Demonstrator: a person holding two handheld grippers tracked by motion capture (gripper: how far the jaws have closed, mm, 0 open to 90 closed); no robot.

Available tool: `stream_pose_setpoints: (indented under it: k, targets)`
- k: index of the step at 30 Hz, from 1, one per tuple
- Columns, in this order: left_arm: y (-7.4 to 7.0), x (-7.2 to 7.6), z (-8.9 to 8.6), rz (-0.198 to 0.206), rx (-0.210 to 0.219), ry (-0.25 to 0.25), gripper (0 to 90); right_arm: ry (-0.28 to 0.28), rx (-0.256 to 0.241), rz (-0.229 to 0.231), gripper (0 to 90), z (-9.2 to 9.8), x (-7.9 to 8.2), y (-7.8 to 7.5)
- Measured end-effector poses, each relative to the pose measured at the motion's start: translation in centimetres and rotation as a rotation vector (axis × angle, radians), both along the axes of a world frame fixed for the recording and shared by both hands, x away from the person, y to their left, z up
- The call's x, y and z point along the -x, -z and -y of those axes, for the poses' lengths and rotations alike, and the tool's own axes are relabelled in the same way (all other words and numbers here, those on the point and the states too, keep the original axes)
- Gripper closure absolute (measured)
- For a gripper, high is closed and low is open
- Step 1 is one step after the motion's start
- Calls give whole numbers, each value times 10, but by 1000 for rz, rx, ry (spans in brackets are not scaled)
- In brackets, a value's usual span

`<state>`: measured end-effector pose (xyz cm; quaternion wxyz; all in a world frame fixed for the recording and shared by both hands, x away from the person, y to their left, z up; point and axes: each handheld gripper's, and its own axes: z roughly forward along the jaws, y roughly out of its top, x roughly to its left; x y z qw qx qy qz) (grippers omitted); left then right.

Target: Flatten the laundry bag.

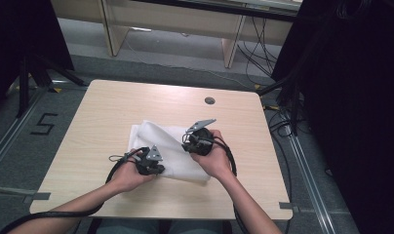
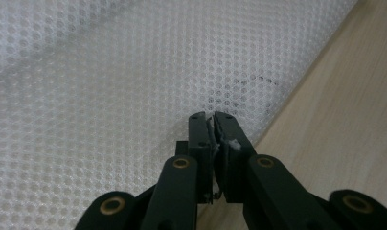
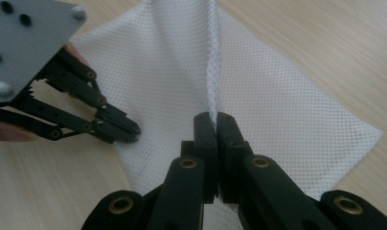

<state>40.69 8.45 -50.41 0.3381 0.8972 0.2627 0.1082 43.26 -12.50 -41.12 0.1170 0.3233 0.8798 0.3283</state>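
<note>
Both grippers pinch the white mesh cloth (image 1: 171, 146): left gripper (image 1: 158, 169) apparently at its six-o'clock edge, right gripper (image 1: 186, 141) lifting a fold; bare table (image 1: 107, 112) all around.

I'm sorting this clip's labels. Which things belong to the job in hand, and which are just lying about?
In the job:
- white mesh cloth
- left gripper, shut on the cloth
- right gripper, shut on a raised fold of the cloth

Lying about:
- round grommet in the table
- floor cables
</note>
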Motion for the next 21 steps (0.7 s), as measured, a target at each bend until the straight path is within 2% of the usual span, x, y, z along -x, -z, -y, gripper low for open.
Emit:
stream_pose_setpoints:
  k: [2,3,4,5,6,7,9,10,11,13,14,15,16,17,18,20,21]
  targets:
    - [-1,0,0,13,-19,13,850,-12,8,-15,896,-1,5,0]
    - [-1,1,1,6,-8,4,849,-19,6,-3,896,-1,6,1]
    - [-3,2,1,14,-16,15,846,-43,4,25,896,-1,5,4]
    - [-4,3,2,12,-4,19,843,-44,6,38,896,-1,5,6]
    - [-4,3,2,12,-4,19,843,-30,20,14,896,-1,6,6]
    - [-5,6,5,10,0,27,842,-47,6,11,896,0,6,8]
    - [-5,6,7,14,-7,34,843,-20,0,-11,896,0,8,7]
    - [-3,4,7,14,-22,37,843,-2,9,-14,896,1,10,7]
    - [-2,3,7,13,-21,33,844,10,-4,-7,896,-1,11,8]
    - [-2,1,7,11,-10,32,846,-17,-12,1,896,0,12,7]
    - [-2,0,7,11,-23,31,846,-18,-3,-19,896,0,14,5]
    - [-2,0,8,8,-11,23,846,-22,-5,-16,896,0,15,5]
    - [-2,-1,8,14,-17,29,845,-49,-4,-8,896,0,15,5]
    - [-2,-2,8,15,-17,25,844,-47,-12,4,896,-1,16,6]
    - [-2,-2,9,17,-14,25,842,-66,-6,2,896,0,16,5]
    - [-1,-2,9,7,-10,13,838,-57,-21,-13,896,-2,19,6]
    - [-3,-3,9,5,-14,27,835,-63,-9,-27,896,-1,21,6]
